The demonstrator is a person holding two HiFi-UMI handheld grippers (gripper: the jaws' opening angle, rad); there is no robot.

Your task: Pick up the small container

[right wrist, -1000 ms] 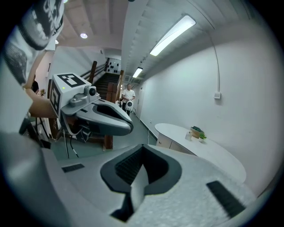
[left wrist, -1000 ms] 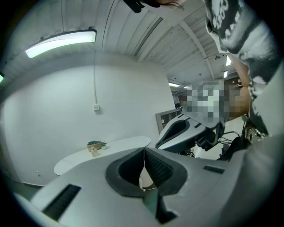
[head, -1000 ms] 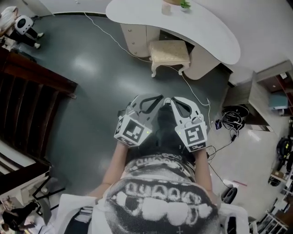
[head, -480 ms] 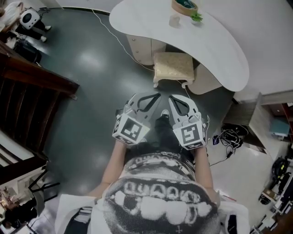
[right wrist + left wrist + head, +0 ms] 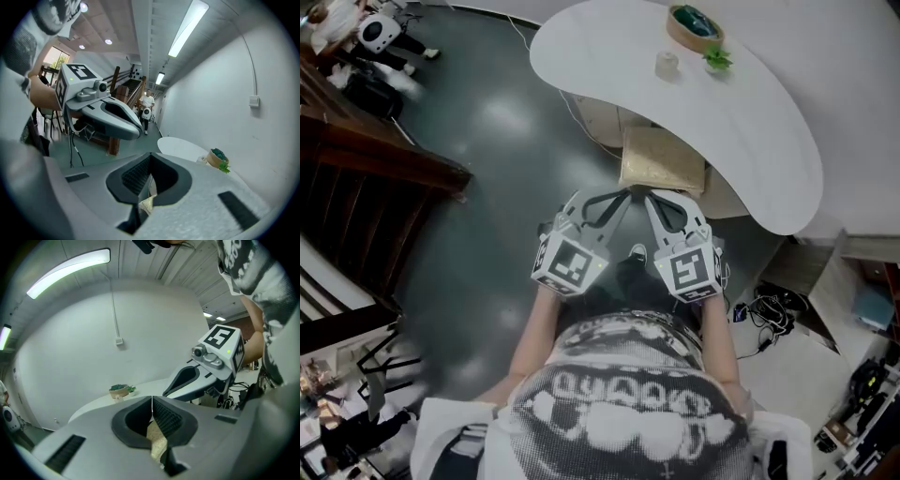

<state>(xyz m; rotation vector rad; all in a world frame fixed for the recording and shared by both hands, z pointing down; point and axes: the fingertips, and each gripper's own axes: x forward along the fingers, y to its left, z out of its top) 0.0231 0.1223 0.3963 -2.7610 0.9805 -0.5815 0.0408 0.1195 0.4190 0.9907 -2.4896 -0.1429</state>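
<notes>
A ceiling light strip (image 5: pixel 70 268) glows above the left gripper (image 5: pixel 152 401) and a second strip (image 5: pixel 187 26) above the right gripper (image 5: pixel 150 161), lighting the white wall (image 5: pixel 154 324) evenly. In the head view the dark floor (image 5: pixel 502 117) ahead of both shows soft glare, the white bench (image 5: pixel 750 131) is bright, and the far left edge is smeared. Both gripper views bulge fisheye-like, black at the corners, with the near bodies soft.

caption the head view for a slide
Left gripper and right gripper, shut, side by side; small container sits on white table.
</notes>
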